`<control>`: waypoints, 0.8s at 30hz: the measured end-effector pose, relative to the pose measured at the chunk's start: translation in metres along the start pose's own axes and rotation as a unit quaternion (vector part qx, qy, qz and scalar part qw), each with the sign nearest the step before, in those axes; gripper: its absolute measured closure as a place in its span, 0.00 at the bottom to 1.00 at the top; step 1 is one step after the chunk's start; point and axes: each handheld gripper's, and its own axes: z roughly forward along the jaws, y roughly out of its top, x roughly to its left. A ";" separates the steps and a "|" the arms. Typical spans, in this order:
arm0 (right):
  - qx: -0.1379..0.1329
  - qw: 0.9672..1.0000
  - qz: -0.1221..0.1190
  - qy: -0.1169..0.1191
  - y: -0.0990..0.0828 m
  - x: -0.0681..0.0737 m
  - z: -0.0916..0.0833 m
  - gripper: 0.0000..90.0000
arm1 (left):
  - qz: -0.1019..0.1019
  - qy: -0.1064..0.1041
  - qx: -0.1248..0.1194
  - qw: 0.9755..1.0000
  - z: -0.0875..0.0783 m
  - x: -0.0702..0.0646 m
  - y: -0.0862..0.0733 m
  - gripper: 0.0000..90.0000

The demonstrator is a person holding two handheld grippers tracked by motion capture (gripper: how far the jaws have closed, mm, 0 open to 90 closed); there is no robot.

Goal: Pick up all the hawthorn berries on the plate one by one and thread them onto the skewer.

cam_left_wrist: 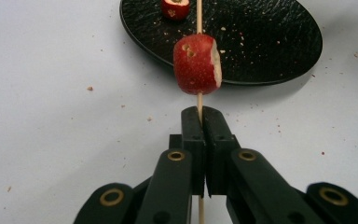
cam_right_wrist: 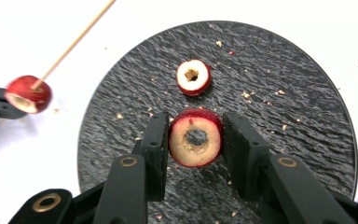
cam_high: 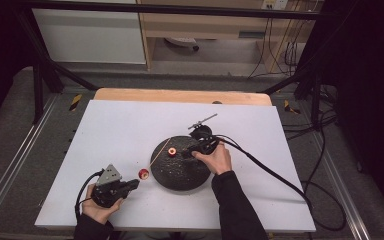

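Note:
My left gripper (cam_high: pixel 136 183) (cam_left_wrist: pixel 200 117) rests near the table's front left, shut on a thin wooden skewer (cam_left_wrist: pixel 199 16). A red fruit piece (cam_left_wrist: pixel 197 63) (cam_high: pixel 143 174) is threaded on the skewer just beyond the jaws, and the skewer's far end reaches over the black plate (cam_high: pixel 180 172). Over the plate, my right gripper (cam_high: pixel 186 153) (cam_right_wrist: pixel 196 140) is shut on a cored red fruit ring (cam_right_wrist: pixel 196 138), its hole facing the camera. Another cored ring (cam_right_wrist: pixel 193 77) (cam_high: pixel 172 151) lies on the plate (cam_right_wrist: pixel 284 121) just beyond it.
A thin metal tool (cam_high: pixel 203 120) lies on the white table (cam_high: pixel 120 125) behind the plate. The right gripper's cable (cam_high: pixel 270 172) trails off to the right. Crumbs dot the plate and the table around it. A black frame surrounds the table.

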 end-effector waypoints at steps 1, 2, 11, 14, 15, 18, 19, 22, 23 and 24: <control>-0.008 1.000 0.002 0.004 -0.002 0.000 -0.002 0.70 | 0.000 -0.001 -0.001 1.000 0.000 0.000 0.000 0.98; -0.016 1.000 0.005 0.008 -0.004 0.000 -0.004 0.70 | 0.001 -0.001 -0.001 1.000 0.000 -0.001 0.000 0.98; -0.086 0.996 0.024 0.030 -0.027 -0.001 -0.020 0.70 | 0.000 -0.002 -0.004 1.000 0.001 -0.002 0.001 0.98; -0.114 0.992 0.037 0.038 -0.036 -0.004 -0.025 0.70 | 0.001 -0.003 -0.004 1.000 0.002 -0.003 0.001 0.98; -0.121 0.991 0.044 0.040 -0.039 -0.004 -0.026 0.70 | 0.001 -0.003 -0.004 1.000 0.003 -0.004 0.001 0.98; -0.152 0.986 0.055 0.045 -0.047 -0.007 -0.030 0.70 | 0.003 -0.005 -0.005 1.000 0.004 -0.006 0.002 0.98; -0.161 0.984 0.061 0.049 -0.050 -0.008 -0.031 0.70 | 0.004 -0.005 -0.005 1.000 0.004 -0.007 0.002 0.98; -0.184 0.979 0.073 0.052 -0.056 -0.010 -0.033 0.70 | 0.005 -0.007 -0.004 1.000 0.006 -0.009 0.003 0.98; -0.191 0.977 0.079 0.053 -0.058 -0.010 -0.034 0.70 | 0.004 -0.007 -0.005 1.000 0.006 -0.010 0.003 0.98; -0.198 0.975 0.081 0.054 -0.060 -0.010 -0.034 0.70 | 0.005 -0.007 -0.005 1.000 0.007 -0.010 0.003 0.98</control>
